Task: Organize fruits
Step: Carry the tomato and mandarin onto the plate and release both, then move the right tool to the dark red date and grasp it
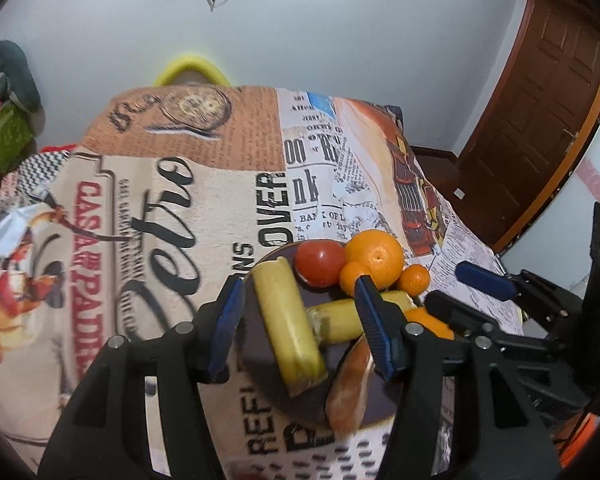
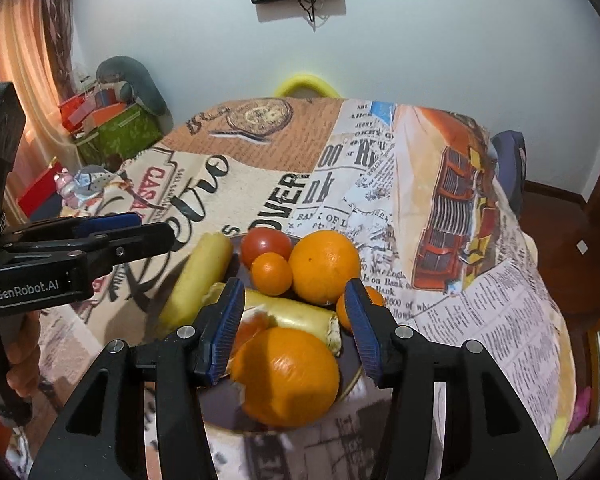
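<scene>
Table: a newsprint-patterned cloth (image 2: 480,320) is spread over it.
Plate (image 1: 260,344): bananas, tomato and oranges are heaped on it.
Left gripper (image 1: 300,320): held released over the plate.
Right gripper (image 2: 296,324): spread wide, the plate's nearest orange (image 2: 288,376) framed but ungripped.

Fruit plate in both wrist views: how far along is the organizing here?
Seemingly done: the dark plate already holds two bananas, a tomato, big oranges and small tangerines. In hand: nothing. The left gripper and right gripper are both open, hovering over the pile; the near orange sits between the right fingers, ungripped. Left: unclear; no loose fruit shows on the tablecloth.
</scene>
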